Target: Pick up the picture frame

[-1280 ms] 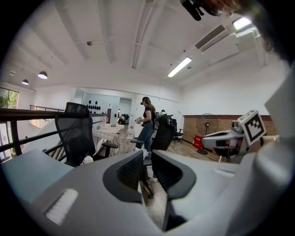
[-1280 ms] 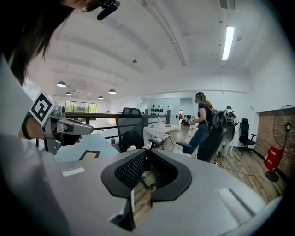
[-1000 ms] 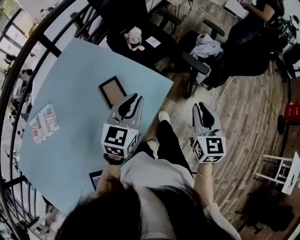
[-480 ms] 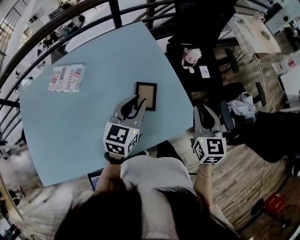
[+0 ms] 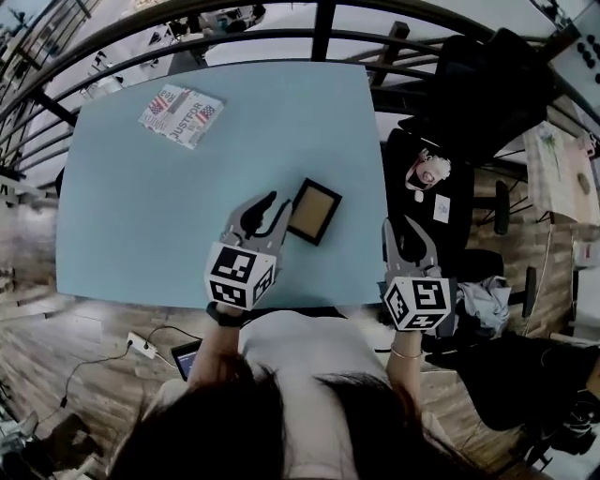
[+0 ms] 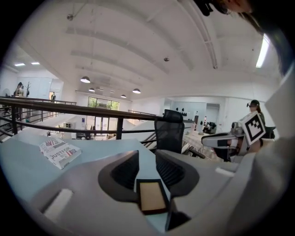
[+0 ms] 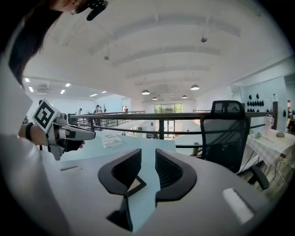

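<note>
The picture frame (image 5: 314, 211), a dark rectangle with a tan middle, lies flat on the light blue table (image 5: 141, 216) near its right edge. My left gripper (image 5: 275, 202) hovers just left of the frame. Its jaws are open and hold nothing. In the left gripper view the frame (image 6: 152, 196) shows low on the table, through the gap of that gripper (image 6: 146, 159). My right gripper (image 5: 398, 228) hangs off the table's right edge, to the right of the frame. Its jaws have just been opening and nothing is between them (image 7: 147, 161). A corner of the frame (image 7: 134, 185) peeks past its left jaw.
A printed booklet (image 5: 181, 115) lies at the table's far left. A black railing (image 5: 319, 28) curves round the far side. A black office chair (image 5: 487, 84) stands at the right. Nearer, a pink object (image 5: 427, 173) rests on a dark seat. A power strip (image 5: 142, 345) lies on the wooden floor.
The person has turned, so the table swings round in the head view. Both grippers now face the table, and the frame has shifted to just right of the left gripper's tips.
</note>
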Demonstrator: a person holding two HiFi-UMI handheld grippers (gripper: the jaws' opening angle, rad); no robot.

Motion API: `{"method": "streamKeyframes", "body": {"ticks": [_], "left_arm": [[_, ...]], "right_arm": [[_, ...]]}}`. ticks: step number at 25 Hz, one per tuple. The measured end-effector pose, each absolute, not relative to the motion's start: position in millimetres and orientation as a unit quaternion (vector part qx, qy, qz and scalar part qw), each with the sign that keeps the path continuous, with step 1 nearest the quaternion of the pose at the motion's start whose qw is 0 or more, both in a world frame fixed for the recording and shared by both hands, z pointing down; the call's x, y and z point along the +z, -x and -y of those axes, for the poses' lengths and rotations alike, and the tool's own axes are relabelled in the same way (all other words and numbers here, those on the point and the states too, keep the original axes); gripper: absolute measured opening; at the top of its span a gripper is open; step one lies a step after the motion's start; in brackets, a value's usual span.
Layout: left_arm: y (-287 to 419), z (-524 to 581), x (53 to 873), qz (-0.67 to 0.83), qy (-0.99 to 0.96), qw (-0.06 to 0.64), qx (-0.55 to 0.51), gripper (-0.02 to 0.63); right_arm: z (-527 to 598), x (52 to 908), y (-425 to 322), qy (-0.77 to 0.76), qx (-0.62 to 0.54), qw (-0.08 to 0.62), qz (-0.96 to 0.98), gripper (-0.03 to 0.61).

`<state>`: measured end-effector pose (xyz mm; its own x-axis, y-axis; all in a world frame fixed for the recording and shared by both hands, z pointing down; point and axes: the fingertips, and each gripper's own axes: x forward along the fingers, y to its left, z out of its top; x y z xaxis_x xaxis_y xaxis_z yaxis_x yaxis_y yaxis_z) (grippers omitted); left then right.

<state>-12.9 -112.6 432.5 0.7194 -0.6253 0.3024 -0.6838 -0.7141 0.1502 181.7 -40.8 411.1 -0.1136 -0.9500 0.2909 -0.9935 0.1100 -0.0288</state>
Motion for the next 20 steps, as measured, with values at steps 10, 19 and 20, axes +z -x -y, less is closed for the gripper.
{"method": "streamKeyframes", "body": {"ticks": [10, 19, 20], "left_arm": [[22.6, 114.3, 444.4, 0.427, -0.884, 0.146, 0.125, 0.124], [33.0, 113.3, 451.7, 0.427, -0.879, 0.162, 0.134, 0.124], [33.3, 114.4, 453.4, 0.426, -0.879, 0.163, 0.136, 0.124]], "right_arm": [[75.8, 424.5, -178.1, -0.583, 0.129, 0.097, 0.796, 0.071], [84.9, 428.3, -159.1, -0.566, 0.150, 0.089, 0.806, 0.071], [85.7, 429.8, -157.2, -0.565, 0.151, 0.089, 0.806, 0.071]]}}
